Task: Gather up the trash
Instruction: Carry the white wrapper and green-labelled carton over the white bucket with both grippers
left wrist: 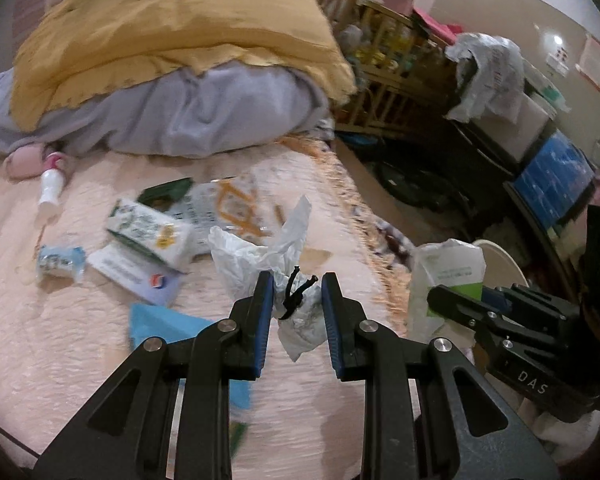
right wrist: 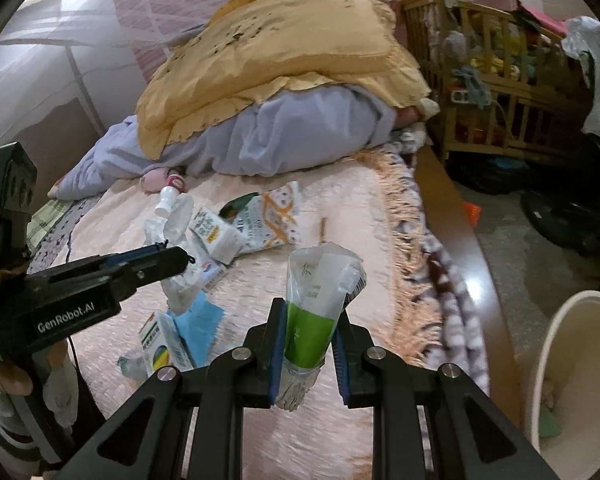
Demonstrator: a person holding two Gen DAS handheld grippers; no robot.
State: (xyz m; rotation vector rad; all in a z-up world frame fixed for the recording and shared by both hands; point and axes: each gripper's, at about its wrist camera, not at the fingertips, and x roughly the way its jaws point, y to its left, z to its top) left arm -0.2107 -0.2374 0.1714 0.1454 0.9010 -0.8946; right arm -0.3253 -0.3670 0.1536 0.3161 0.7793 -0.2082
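Observation:
My left gripper (left wrist: 297, 294) is shut on a crumpled white tissue (left wrist: 260, 258) tangled with a black hair tie (left wrist: 294, 292), held above the pink bedspread (left wrist: 80, 360). My right gripper (right wrist: 310, 322) is shut on a green-and-clear plastic wrapper (right wrist: 314, 300), also seen in the left wrist view (left wrist: 446, 284). A cream trash bin (right wrist: 580, 380) stands on the floor at the right of the bed. More litter lies on the bed: a tissue pack (left wrist: 150, 232), an orange-patterned bag (right wrist: 268, 220), a small white bottle (left wrist: 50, 188), a blue cloth (right wrist: 202, 326), a medicine box (right wrist: 162, 346).
A yellow blanket over a lilac duvet (right wrist: 284, 80) is heaped at the bed's far end. A wooden crib (right wrist: 496, 72) stands beyond the bed. Dark storage boxes and a blue crate (left wrist: 552, 176) line the floor at the right. The bed has a fringed edge (right wrist: 408, 248).

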